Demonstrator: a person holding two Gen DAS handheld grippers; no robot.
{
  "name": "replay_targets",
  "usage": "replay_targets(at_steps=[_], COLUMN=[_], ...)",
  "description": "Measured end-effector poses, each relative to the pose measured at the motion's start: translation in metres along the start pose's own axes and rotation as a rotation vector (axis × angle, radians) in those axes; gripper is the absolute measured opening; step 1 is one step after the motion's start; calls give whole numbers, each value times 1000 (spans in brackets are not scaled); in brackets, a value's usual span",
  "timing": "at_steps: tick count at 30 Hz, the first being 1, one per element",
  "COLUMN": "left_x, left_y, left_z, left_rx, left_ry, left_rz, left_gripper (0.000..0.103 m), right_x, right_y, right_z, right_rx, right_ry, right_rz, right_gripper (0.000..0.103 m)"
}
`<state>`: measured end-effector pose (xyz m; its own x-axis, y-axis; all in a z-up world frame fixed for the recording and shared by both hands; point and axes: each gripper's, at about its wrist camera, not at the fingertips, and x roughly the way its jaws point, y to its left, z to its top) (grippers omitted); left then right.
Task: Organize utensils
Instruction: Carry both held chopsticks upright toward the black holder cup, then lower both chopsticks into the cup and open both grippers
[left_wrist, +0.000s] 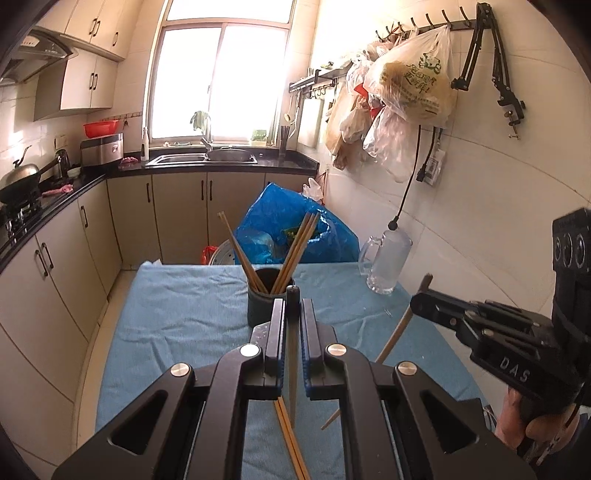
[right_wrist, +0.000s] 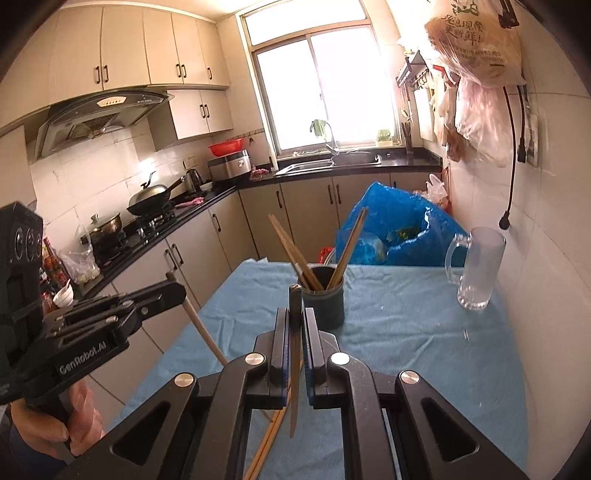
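Each gripper clenches one dark-tipped chopstick: the left gripper (left_wrist: 291, 314) holds a chopstick (left_wrist: 293, 354), the right gripper (right_wrist: 295, 325) another chopstick (right_wrist: 294, 369), above the blue-clothed bench (left_wrist: 177, 314). Beyond stands the dark holder (left_wrist: 264, 299) with chopsticks; two loose chopsticks (left_wrist: 290, 443) lie below.

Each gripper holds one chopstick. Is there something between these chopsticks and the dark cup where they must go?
Nothing visible blocks the way. The cup stands just ahead on the blue cloth. Only the chopsticks already inside, leaning out both ways, crowd its mouth.
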<state>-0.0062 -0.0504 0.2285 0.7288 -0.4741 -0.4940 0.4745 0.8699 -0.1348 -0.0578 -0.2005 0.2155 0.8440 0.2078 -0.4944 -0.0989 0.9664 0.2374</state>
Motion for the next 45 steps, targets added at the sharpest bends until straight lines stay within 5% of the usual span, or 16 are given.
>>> replay_targets(at_steps=[20,27,38,40,42,45], left_x=[74,133,168,168,165,152], left_y=[21,46,66,69,73,75], left_z=[139,129,98,97,96,96], left_rx=[-9,-98,-125,-136,-151,-162], left_ry=[-144,-99,-15,-5,-3,-21], left_rz=[55,39,71,69,71,66], left_gripper=[7,7,7,16,43,45], right_x=[76,127,185,191,190,176], right_y=[-4,-26,-63,-63,-65,-62], right_z=[148,157,116,111,109,110], right_rx=[-32,5,90,85,88,78], right_ry=[-157,-140,46,82,90,76], right_rz=[-82,-92,-70,-74,-79,-75], right_gripper=[7,7,7,8,9,10])
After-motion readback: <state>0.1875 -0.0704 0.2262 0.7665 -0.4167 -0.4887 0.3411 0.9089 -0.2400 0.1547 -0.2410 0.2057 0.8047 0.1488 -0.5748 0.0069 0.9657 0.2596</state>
